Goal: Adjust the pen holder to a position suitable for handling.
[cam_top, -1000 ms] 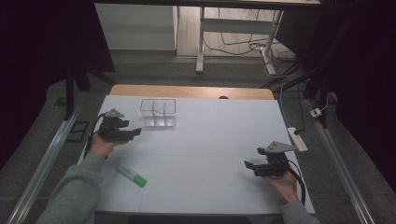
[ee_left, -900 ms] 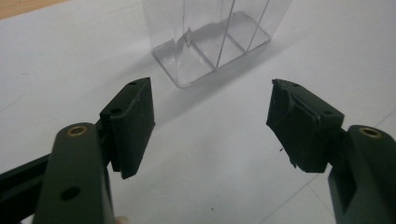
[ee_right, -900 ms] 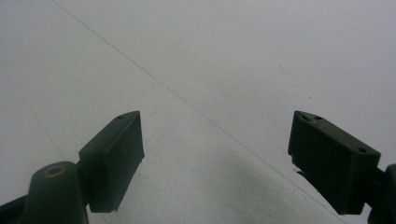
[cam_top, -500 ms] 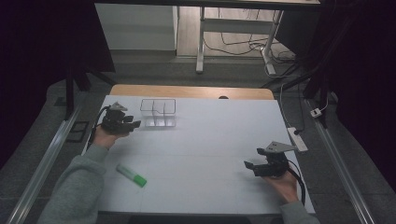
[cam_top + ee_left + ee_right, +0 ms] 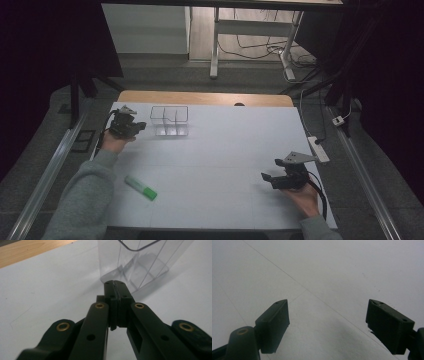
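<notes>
A clear plastic box with dividers point(image 5: 170, 120) stands at the back left of the white table point(image 5: 225, 150). My left gripper point(image 5: 141, 125) sits just left of it, shut with nothing between its jaws; in the left gripper view its tips point(image 5: 114, 283) nearly touch the box's near corner point(image 5: 130, 267). A green and white marker point(image 5: 140, 187) lies near the front left. My right gripper point(image 5: 265, 177) hovers low at the front right, open and empty, with its pads point(image 5: 274, 320) wide apart over bare table.
A wooden strip point(image 5: 200, 97) runs along the table's far edge. A white power strip point(image 5: 319, 149) lies off the table's right edge. Metal rails point(image 5: 45, 175) flank both sides. Desk legs and cables stand on the floor behind.
My left gripper has moved away from me toward the back left and now sits beside the clear box. The right gripper has stayed where it was.
</notes>
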